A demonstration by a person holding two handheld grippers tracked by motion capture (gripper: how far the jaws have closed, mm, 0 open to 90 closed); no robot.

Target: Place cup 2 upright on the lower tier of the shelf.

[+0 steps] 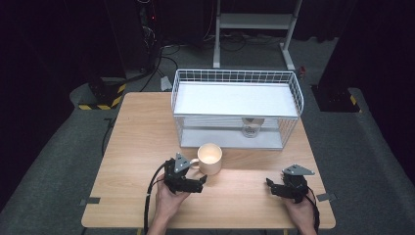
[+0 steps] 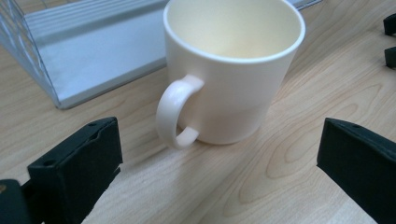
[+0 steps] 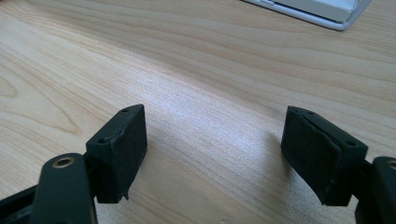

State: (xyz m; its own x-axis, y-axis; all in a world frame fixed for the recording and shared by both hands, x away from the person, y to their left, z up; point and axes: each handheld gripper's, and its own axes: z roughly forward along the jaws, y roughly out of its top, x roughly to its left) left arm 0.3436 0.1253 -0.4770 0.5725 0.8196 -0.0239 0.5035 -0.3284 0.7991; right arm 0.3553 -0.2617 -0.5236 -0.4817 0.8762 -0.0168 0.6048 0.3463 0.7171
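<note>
A cream mug (image 1: 210,157) stands upright and empty on the wooden table (image 1: 142,132), just in front of the white wire rack (image 1: 236,77). Its handle (image 2: 173,112) points toward my left gripper (image 1: 197,180). In the left gripper view that gripper (image 2: 219,156) is open, its black jaws wide apart and short of the mug (image 2: 233,70), touching nothing. My right gripper (image 1: 274,185) rests near the table's front right, held by a hand. Its jaws (image 3: 215,135) stand open over bare wood with nothing between them.
The wire rack has a white upper shelf (image 1: 235,98) and a lower tray (image 2: 93,56); a small round object (image 1: 252,128) sits on the lower level at the right. Behind the table are a white stand (image 1: 254,22) and floor cables.
</note>
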